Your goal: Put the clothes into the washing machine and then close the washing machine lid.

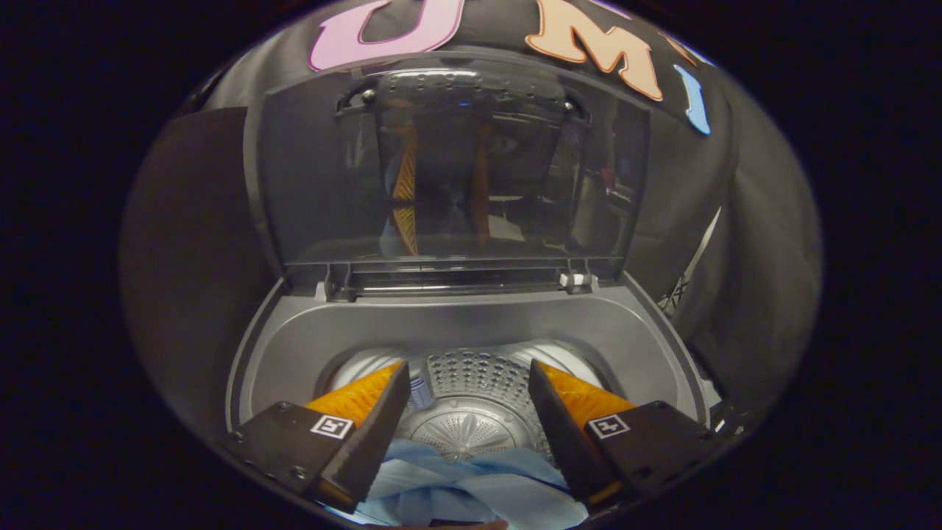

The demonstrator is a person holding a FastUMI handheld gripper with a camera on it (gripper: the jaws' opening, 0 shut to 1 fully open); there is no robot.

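— While I hang over the tub, the clothes (471,489), pale blue, crumpled, sit low centre of frame, down in the washing machine (471,324).

— Inside the drum (471,412) already?

— Looks so. The fabric lies in front of the perforated metal wall and the ribbed disc at the btm of the drum, just below and between my fingers (368,412).

— And your gripper (469,375)?

— Spread wide, nothing pinched. Left finger at lower left, right finger at lower right, w/ the drum showing in the gap. Cloth runs under both tips; can't tell if it touches them.

— A bit of cloth at the very btm edge?

— Yes, blue folds reach the bottom centre, plus a thin darker strip there that's too small to make out.

— Lid (449,162)?

— Up. It stands upright at the back, upper centre of frame, tinted see-through panel, hinged along the rear edge of the grey top deck. Reflections in it, incl. my fingers.

— Around the machine?

— Grey rim rings the opening mid-frame. Behind and to both sides hangs the black cloth wall (743,243), draped in folds at right.
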